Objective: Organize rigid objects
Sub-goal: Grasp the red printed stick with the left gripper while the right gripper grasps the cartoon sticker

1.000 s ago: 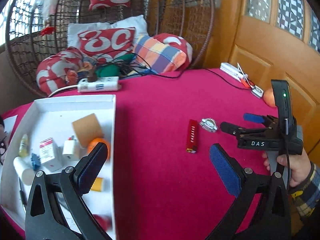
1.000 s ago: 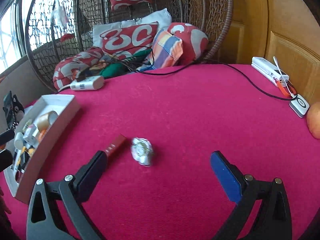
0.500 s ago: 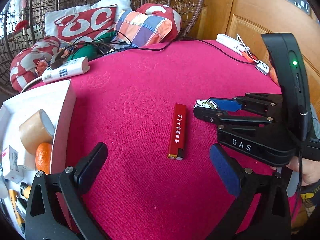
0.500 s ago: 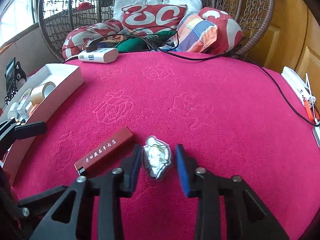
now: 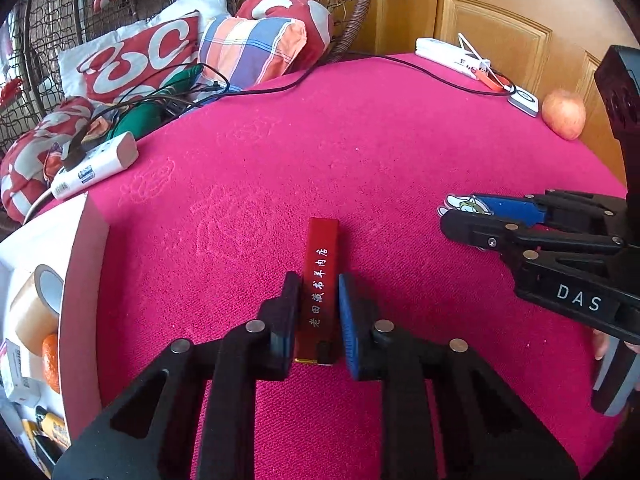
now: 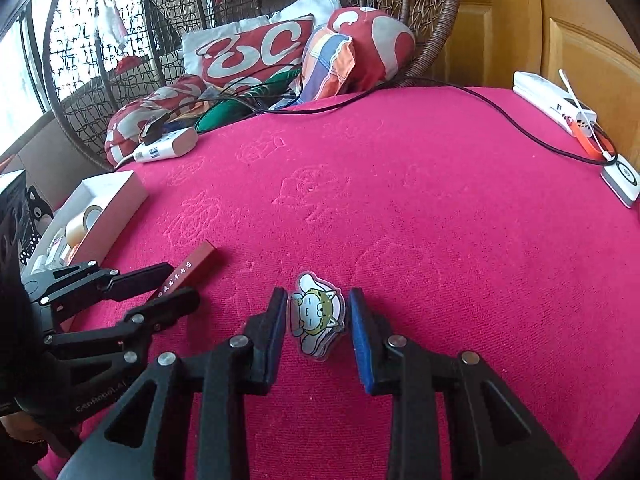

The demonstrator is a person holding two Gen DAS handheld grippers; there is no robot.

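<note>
A red flat bar with white characters (image 5: 321,276) lies on the pink cloth. My left gripper (image 5: 319,314) is shut on its near half; it also shows at the left in the right wrist view (image 6: 172,292), with the bar (image 6: 192,265) between the fingers. A clear cartoon cat badge (image 6: 316,316) lies flat on the cloth. My right gripper (image 6: 318,320) has its pads on both sides of the badge, touching or nearly touching its edges. In the left wrist view the right gripper (image 5: 460,214) and the badge (image 5: 460,205) are at the right.
A white tray (image 5: 80,264) with a tape roll (image 5: 34,310), an orange and small boxes stands at the left. A power strip (image 5: 94,166), cables and cushions lie at the back. An apple (image 5: 563,114), a white charger (image 6: 554,102) and a puck (image 6: 622,178) sit at the right edge.
My left gripper moved forward and closed on the red bar. My right gripper stayed narrowed around the badge and moved slightly closer over it.
</note>
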